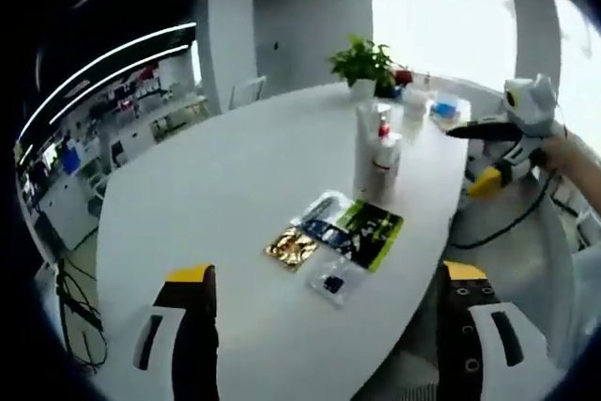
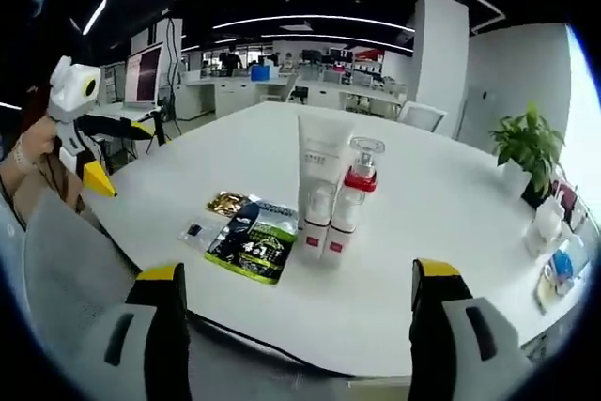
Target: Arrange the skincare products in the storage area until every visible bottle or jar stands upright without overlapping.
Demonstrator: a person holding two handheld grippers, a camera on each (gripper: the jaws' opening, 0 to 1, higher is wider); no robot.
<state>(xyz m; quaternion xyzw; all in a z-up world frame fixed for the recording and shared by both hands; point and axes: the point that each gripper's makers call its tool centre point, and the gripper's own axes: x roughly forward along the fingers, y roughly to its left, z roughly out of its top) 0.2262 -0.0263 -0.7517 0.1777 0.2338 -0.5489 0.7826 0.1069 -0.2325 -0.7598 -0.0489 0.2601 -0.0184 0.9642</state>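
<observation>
A cluster of skincare bottles (image 1: 378, 146) stands upright on the white oval table (image 1: 235, 185). In the right gripper view it is a tall white tube (image 2: 324, 152) with two small red-labelled bottles (image 2: 329, 224) in front and a clear-capped one (image 2: 364, 159) beside them, all close together. Flat sachets (image 1: 340, 232) (image 2: 252, 236) lie on the table next to them. My left gripper (image 1: 329, 345) is open, short of the sachets, and is seen at the left (image 2: 84, 138). My right gripper (image 2: 300, 345) is open in front of the bottles and is seen at the right (image 1: 498, 152).
A potted plant (image 1: 362, 63) (image 2: 526, 146) and small containers (image 1: 439, 106) (image 2: 556, 265) sit at the table's far end. A black cable (image 1: 512, 223) hangs off the table edge. A person's sleeve (image 2: 56, 251) is at lower left. Office desks fill the background.
</observation>
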